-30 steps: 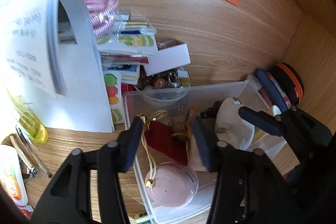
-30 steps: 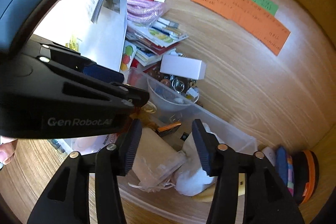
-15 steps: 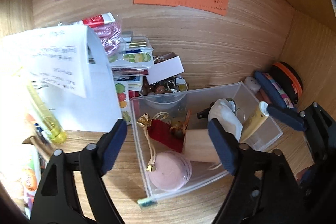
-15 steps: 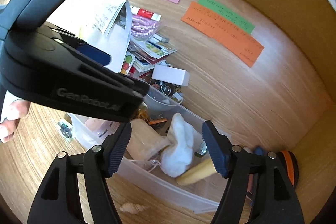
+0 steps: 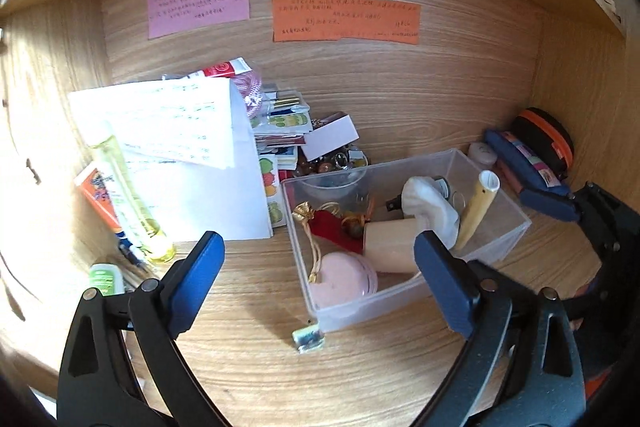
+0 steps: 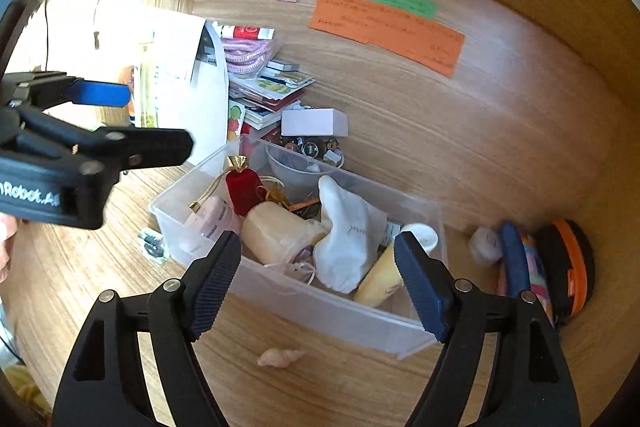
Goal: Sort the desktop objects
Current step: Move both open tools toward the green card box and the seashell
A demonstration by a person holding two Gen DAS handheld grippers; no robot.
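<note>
I saw a wooden desk [image 5: 400, 367] carrying a clear plastic bin [image 5: 508, 239] at centre. Left of it lay white papers [image 5: 192, 163] and a yellow tube [image 5: 128, 195]. A small shell [image 6: 280, 357] lay near me; zip cases [image 5: 536, 155] sat far right, cards [image 5: 284, 123] stacked behind.

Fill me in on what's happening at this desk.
A person with a gripper in each hand is sorting desk clutter. The clear bin already holds a red pouch, a pink case, a white cloth and a cream tube. Both the left gripper and right gripper are empty, jaws opening. A shell lies outside the bin.
</note>
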